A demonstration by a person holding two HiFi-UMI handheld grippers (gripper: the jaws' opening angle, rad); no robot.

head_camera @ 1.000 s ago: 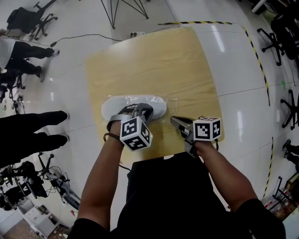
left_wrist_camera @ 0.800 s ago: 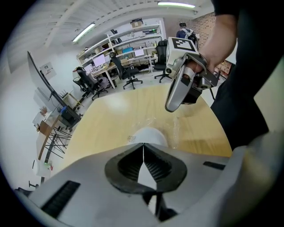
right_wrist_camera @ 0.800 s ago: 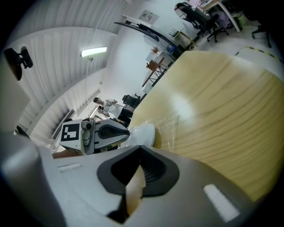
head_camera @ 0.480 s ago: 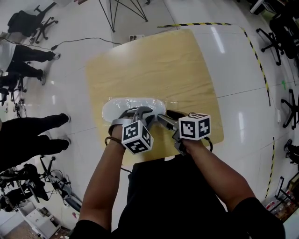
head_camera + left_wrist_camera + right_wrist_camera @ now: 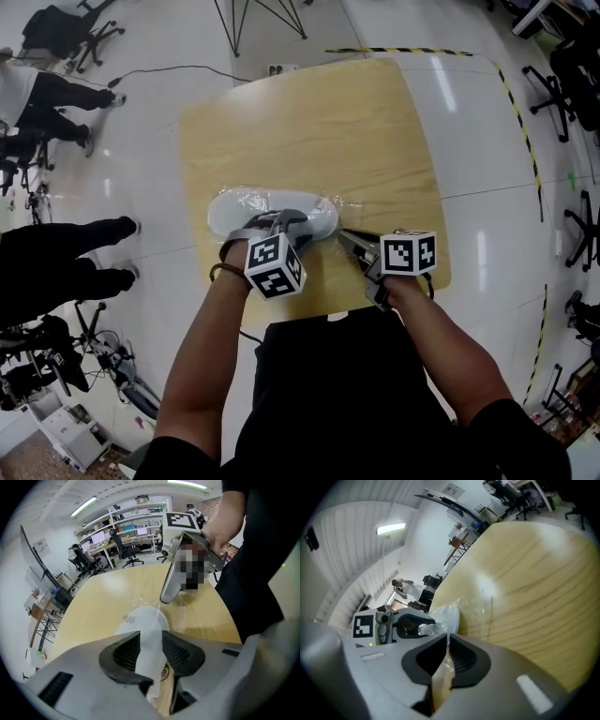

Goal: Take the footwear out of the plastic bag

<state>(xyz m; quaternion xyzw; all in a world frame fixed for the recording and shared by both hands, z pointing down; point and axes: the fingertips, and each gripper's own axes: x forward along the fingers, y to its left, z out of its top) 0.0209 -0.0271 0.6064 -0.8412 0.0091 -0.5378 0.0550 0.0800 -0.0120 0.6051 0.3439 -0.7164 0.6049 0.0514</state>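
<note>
Wooden table [image 5: 309, 112]: bagged slipper [image 5: 267, 206] is laid along 9–3 o'clock.
Jaws of left gripper [image 5: 151, 648], just opened, are spread astride it; right gripper [image 5: 447, 656], just closed, is clamped on plastic bag [image 5: 352, 208] at 4 o'clock.

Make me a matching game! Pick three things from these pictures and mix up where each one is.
Things:
1. soft white shoe
2. light wooden table
3. yellow-and-black striped tape

Places:
A. stuck on the shiny white floor
B. inside the clear plastic bag
C. underneath the bag

Pairs: 1-B, 2-C, 3-A.
</note>
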